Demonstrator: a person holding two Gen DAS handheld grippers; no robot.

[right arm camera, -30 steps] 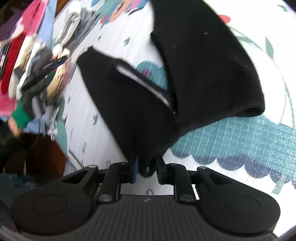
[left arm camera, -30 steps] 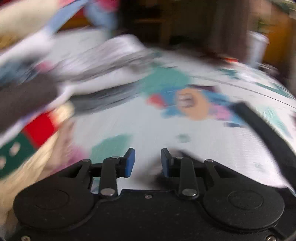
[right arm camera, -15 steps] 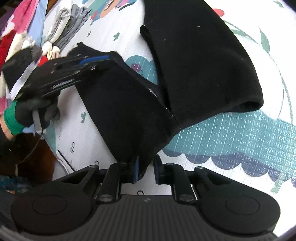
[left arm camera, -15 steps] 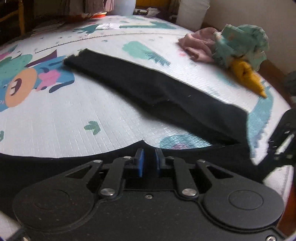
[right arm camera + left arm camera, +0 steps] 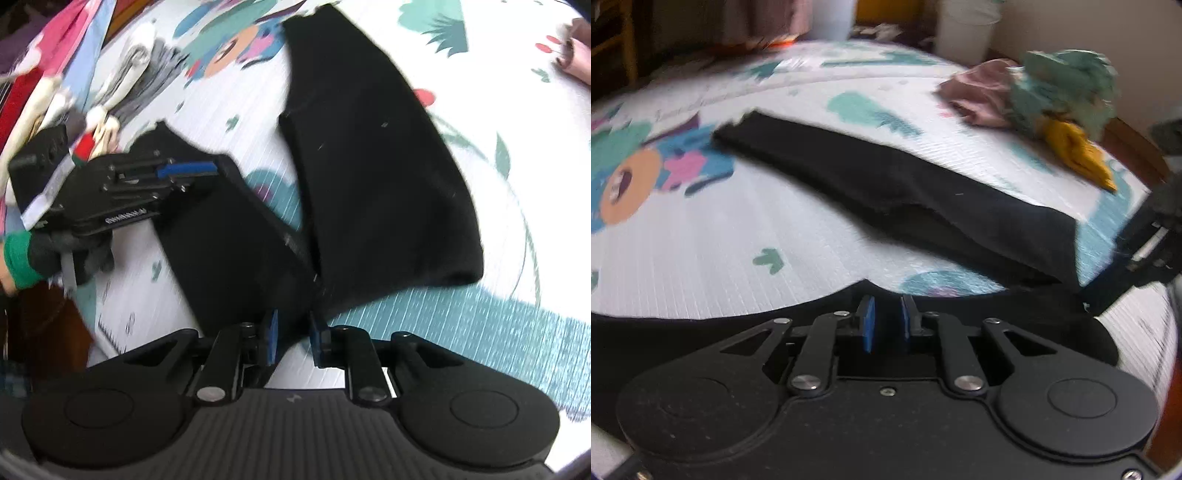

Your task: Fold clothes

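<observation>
A black garment [image 5: 923, 192] lies spread on the patterned play mat [image 5: 738, 240]. One long panel runs away from me, and a second part drapes toward both grippers. My left gripper [image 5: 884, 317] is shut on the garment's near edge, where a peak of black cloth rises between the blue pads. The right wrist view shows the garment [image 5: 369, 166] split into two lobes. There my left gripper [image 5: 207, 170], held by a gloved hand [image 5: 55, 254], pinches the left lobe's corner. My right gripper [image 5: 293, 332] is closing, and its pads press on the fabric where the lobes meet.
Crumpled pink, teal and yellow clothes [image 5: 1052, 99] sit at the mat's far right, in front of a white bin [image 5: 964, 33]. A mixed heap of clothes [image 5: 48, 74] lies along the mat's left edge. Bare mat [image 5: 480, 332] stretches to the right of the garment.
My left gripper swung away from the clothes heap to the black garment's edge and shut on it. My right gripper kept its place, with its jaws narrowing on the fabric.
</observation>
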